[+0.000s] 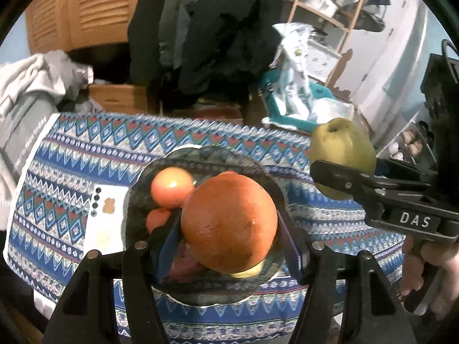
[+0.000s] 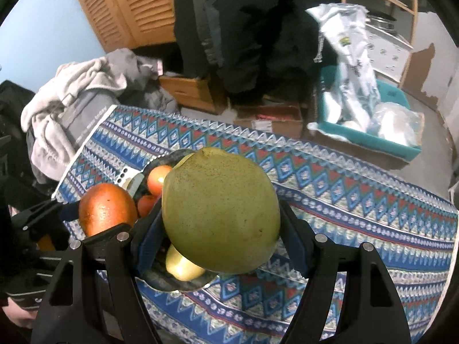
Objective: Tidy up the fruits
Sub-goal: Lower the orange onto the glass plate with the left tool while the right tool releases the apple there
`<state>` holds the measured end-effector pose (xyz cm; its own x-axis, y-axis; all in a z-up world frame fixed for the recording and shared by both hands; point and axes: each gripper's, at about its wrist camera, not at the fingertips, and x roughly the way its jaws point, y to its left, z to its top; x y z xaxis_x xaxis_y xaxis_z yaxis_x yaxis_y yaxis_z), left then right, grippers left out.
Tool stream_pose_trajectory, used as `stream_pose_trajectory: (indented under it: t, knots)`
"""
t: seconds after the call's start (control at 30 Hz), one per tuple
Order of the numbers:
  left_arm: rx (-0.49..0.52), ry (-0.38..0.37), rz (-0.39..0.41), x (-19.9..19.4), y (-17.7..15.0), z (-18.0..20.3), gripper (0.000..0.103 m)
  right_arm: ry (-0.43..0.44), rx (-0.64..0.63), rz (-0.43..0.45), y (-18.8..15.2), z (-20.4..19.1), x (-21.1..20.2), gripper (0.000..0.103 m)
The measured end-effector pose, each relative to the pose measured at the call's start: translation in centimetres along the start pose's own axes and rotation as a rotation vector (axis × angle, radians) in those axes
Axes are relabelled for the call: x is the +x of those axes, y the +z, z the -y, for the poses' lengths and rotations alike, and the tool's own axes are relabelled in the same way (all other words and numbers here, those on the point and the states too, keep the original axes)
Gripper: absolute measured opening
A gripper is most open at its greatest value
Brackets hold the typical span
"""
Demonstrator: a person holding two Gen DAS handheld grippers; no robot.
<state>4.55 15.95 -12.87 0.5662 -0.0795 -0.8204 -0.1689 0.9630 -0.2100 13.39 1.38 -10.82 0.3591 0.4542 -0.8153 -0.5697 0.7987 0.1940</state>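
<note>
My left gripper (image 1: 229,229) is shut on a large orange fruit (image 1: 229,223) and holds it over a dark glass bowl (image 1: 206,154) on the patterned cloth. The bowl holds a red-orange tomato (image 1: 172,186), another small orange fruit (image 1: 156,219) and a yellow fruit (image 2: 183,266). My right gripper (image 2: 221,226) is shut on a green apple (image 2: 221,215), held above the bowl's right side. The right gripper and its apple (image 1: 341,154) show at the right of the left wrist view. The left gripper's orange fruit (image 2: 106,212) shows at the left of the right wrist view.
A blue patterned cloth (image 1: 71,172) covers the table. A white phone (image 1: 106,218) lies left of the bowl. Behind the table are grey clothes (image 2: 71,97), cardboard boxes (image 2: 189,89), a teal bin with bags (image 2: 370,126) and hanging dark coats (image 1: 200,28).
</note>
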Motion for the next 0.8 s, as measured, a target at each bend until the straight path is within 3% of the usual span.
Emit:
stream_pose_trajectory:
  t: [0.43, 0.8]
  knots:
    - [-0.074, 0.006, -0.098, 4.4, -1.2, -2.6, 0.065, 0.102, 0.056, -0.113, -0.8, -0.5, 6.1, 0.074]
    - [-0.069, 0.017, -0.154, 6.5, -2.2, -2.0, 0.065, 0.102, 0.085, -0.176, -2.0, 0.1, 8.6, 0.075]
